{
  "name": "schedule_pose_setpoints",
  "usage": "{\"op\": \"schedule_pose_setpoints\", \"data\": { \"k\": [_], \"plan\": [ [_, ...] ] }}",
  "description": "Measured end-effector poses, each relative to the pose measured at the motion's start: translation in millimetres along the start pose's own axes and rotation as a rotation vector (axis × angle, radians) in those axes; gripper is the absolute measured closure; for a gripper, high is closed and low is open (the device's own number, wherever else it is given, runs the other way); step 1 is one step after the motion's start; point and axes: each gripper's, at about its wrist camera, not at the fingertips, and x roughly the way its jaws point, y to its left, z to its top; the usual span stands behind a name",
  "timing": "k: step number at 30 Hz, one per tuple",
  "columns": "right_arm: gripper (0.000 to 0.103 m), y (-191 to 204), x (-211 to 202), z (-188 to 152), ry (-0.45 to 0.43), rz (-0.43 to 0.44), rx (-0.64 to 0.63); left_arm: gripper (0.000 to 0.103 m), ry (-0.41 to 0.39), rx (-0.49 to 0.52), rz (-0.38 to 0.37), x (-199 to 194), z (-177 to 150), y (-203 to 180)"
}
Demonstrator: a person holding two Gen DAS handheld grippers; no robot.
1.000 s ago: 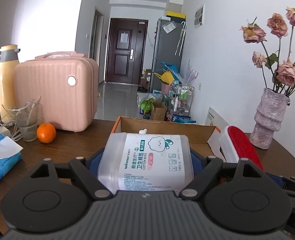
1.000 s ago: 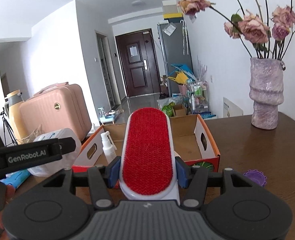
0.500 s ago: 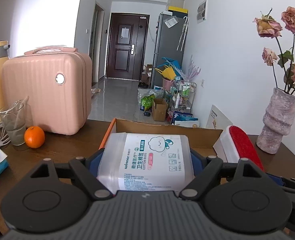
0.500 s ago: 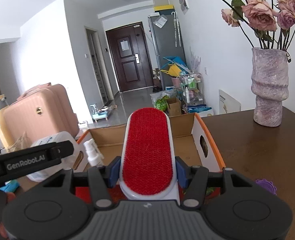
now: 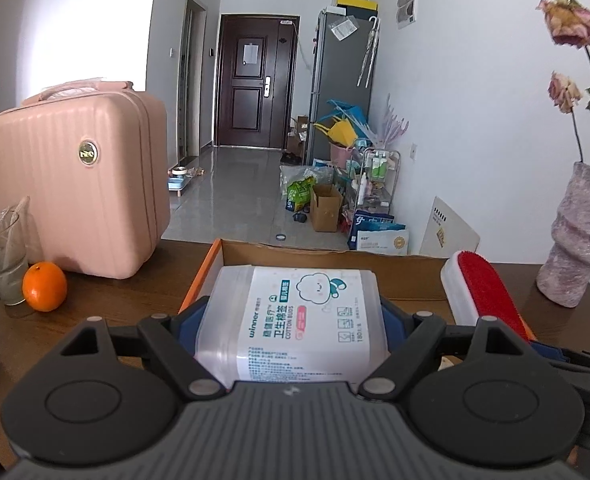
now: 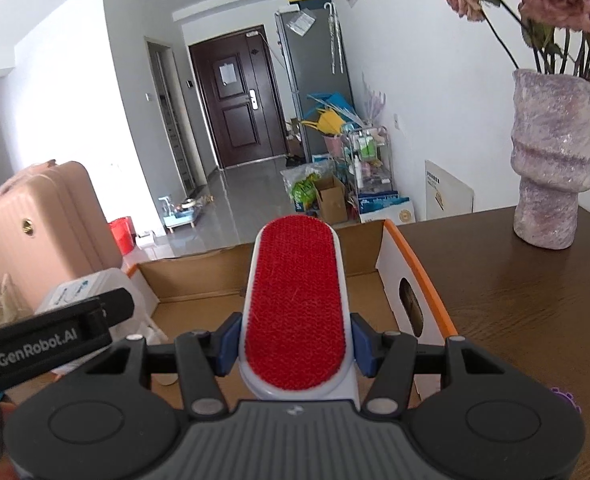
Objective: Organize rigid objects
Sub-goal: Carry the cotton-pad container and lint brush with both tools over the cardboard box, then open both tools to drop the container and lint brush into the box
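My left gripper (image 5: 293, 326) is shut on a clear plastic box of cotton buds (image 5: 295, 320) with a white label, held over the near left part of an open cardboard box (image 5: 327, 254) with orange edges. My right gripper (image 6: 295, 344) is shut on a white lint brush with a red pad (image 6: 295, 304), which points forward over the same cardboard box (image 6: 391, 256). The lint brush (image 5: 481, 292) also shows at the right of the left wrist view. The cotton bud box (image 6: 91, 292) and the left gripper's arm appear at the left of the right wrist view.
On the brown table (image 5: 135, 288) stand a pink case (image 5: 75, 184), an orange (image 5: 44, 286) and a glass (image 5: 3, 256) at the left. A purple vase (image 6: 551, 160) with dried roses stands at the right. A small purple item (image 6: 567, 398) lies near the right gripper.
Both grippers have moved forward toward the cardboard box with their objects, so the box now lies closer under them. The pink case and orange have shifted left and nearer in view.
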Motion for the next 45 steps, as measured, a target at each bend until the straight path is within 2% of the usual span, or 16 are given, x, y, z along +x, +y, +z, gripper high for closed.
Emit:
{"op": "schedule_pose_setpoints", "data": {
  "k": [14,24,26,30,32,35,39,43,45],
  "plan": [
    [0.048,-5,33,8,0.044,-0.021,-0.004,0.019,0.075,0.025,0.057,40,-1,9],
    [0.047,4,32,8,0.067,-0.034,-0.054,0.019,0.084,0.02,0.056,40,-1,11],
    [0.042,4,27,11,0.047,-0.038,-0.057,0.019,0.089,0.019,0.053,40,0,13],
    [0.024,5,14,15,-0.016,-0.049,-0.07,0.019,0.086,0.012,0.06,37,2,16],
    [0.021,6,10,16,-0.033,-0.054,-0.072,0.018,0.077,0.016,0.059,33,4,16],
    [0.017,5,3,19,-0.053,-0.054,-0.068,0.012,0.055,0.018,0.055,26,6,17],
    [0.003,2,-3,21,-0.073,-0.058,-0.053,0.007,0.027,0.019,0.069,19,7,18],
    [0.0,1,-5,20,-0.079,-0.052,-0.049,0.0,0.01,0.019,0.083,14,7,20],
    [0.0,1,-5,20,-0.077,-0.056,-0.046,0.0,0.006,0.016,0.085,13,7,23]
  ]
}}
